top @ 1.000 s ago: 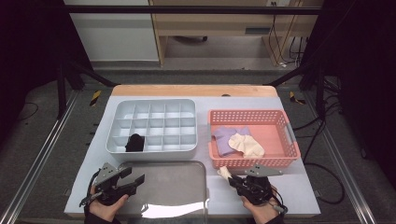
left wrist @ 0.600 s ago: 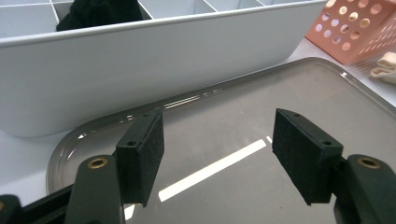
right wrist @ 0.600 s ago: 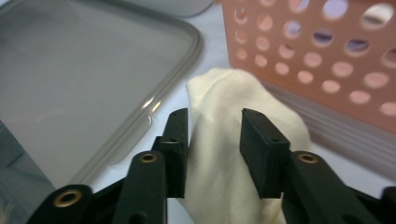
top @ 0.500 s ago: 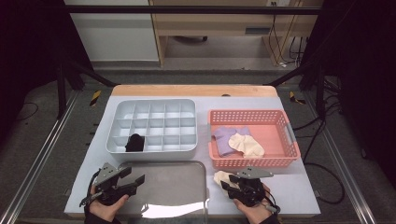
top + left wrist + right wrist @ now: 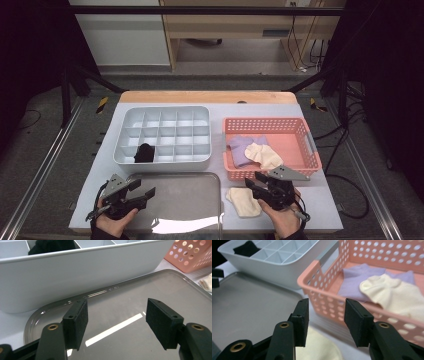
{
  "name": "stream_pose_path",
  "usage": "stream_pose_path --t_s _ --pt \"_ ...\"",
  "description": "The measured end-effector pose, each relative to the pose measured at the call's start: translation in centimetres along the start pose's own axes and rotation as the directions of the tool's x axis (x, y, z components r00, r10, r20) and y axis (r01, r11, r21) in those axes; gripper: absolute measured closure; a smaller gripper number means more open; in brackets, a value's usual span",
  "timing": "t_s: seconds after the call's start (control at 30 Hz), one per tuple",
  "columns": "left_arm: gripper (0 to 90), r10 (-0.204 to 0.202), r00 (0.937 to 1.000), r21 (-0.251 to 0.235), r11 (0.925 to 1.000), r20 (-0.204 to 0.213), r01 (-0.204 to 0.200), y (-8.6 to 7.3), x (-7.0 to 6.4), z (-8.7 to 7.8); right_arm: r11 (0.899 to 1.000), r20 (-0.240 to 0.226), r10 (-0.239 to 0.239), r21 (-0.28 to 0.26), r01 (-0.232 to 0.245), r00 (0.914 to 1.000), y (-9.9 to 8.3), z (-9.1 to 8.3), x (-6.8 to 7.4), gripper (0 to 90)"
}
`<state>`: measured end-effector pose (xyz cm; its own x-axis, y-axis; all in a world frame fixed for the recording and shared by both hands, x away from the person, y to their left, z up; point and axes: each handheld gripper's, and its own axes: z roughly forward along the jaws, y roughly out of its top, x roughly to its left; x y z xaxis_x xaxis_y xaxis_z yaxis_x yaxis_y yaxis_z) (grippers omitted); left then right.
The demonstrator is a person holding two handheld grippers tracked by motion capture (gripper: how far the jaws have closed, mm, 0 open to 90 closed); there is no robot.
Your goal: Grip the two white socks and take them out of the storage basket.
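- While my right gripper [image 5: 261, 186] hovers with jaws parted, holding nothing, the cream sock [image 5: 243, 201] lies below it near the table's front edge, between tray [image 5: 200, 181] and basket [image 5: 300, 125].
- My left gripper [image 5: 142, 192] gapes wide over the tray.
- Risk, as I judge it: a shallow pinch snags one layer, and the sock slips out.

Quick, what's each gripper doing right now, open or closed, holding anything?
Left gripper: open, empty, over the grey tray.
Right gripper: open, empty, above the cream sock on the table.

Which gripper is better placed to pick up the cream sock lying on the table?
The right gripper. It hovers open just beside the sock, near the basket. The left gripper is open across the tray, farther away.
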<state>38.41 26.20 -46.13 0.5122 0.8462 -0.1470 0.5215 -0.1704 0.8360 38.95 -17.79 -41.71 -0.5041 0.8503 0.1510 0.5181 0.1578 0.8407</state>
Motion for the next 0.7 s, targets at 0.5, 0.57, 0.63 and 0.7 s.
stream_pose_path --t_s 0.5,0.57,0.63,0.7 --pt "33.4 0.001 1.0 0.003 1.0 0.001 -0.001 0.0 0.0 0.1 0.999 0.096 0.038 -0.011 -0.037 0.9947 4.5 1.5 -2.7 49.7" --pt "33.4 0.001 1.0 0.003 1.0 0.001 -0.001 0.0 0.0 0.1 0.999 0.11 0.039 -0.005 -0.039 0.9931 5.0 2.0 -3.0 49.5" --pt "33.5 0.0 1.0 0.003 1.0 0.001 0.0 0.0 0.0 0.1 0.999 0.122 0.044 -0.005 -0.044 0.9915 5.5 2.4 -3.3 49.3" --pt "33.4 0.0 1.0 0.003 1.0 0.002 0.0 0.0 0.0 0.1 0.999 0.126 0.043 -0.005 -0.043 0.991 5.7 2.7 -3.4 49.4"
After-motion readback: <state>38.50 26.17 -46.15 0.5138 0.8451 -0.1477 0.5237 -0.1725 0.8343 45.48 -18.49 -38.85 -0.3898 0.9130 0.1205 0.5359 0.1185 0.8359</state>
